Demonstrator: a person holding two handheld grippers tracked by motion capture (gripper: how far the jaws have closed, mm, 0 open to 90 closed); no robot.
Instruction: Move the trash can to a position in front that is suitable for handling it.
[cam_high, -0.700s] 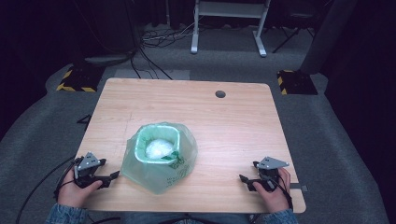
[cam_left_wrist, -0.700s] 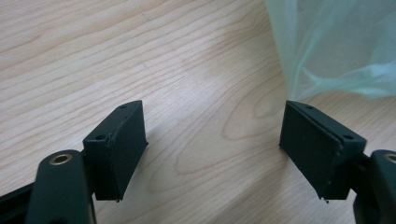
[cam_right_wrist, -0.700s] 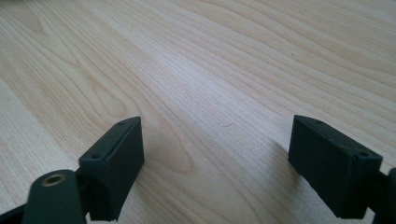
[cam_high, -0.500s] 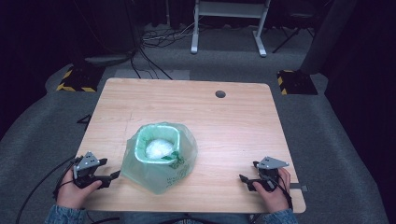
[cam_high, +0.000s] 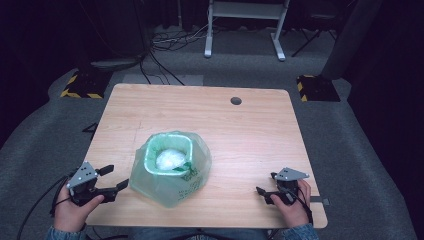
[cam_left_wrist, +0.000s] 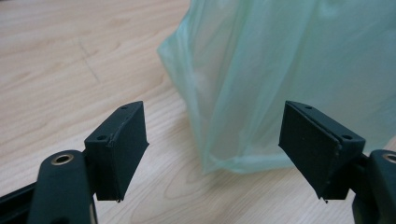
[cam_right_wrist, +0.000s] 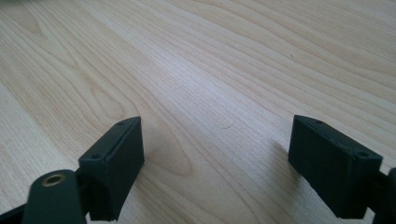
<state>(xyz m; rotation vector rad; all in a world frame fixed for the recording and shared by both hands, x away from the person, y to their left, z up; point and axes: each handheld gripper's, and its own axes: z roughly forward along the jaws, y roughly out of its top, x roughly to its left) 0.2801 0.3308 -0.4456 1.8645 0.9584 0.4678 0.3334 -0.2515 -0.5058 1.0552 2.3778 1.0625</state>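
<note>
Green thin plastic bin liner (cam_high: 172, 172), draped over a small bin with white crumpled stuff inside, sits near the front-middle of the pale wooden table (cam_high: 240, 135). Looks light, floppy and slippery, so I'd pinch a loose fold by the rim. Left gripper (cam_high: 111, 179) sits just beside it, wide open, empty. Right gripper (cam_high: 267, 186) is well apart, also open and empty.

left tongs (cam_high: 111, 179): jaws wide apart, empty | right tongs (cam_high: 266, 185): jaws wide apart, empty

table (cam_high: 250, 145): wooden, round hole (cam_high: 236, 101) near far edge | floor: cables (cam_high: 170, 40), metal stand (cam_high: 245, 25)
</note>
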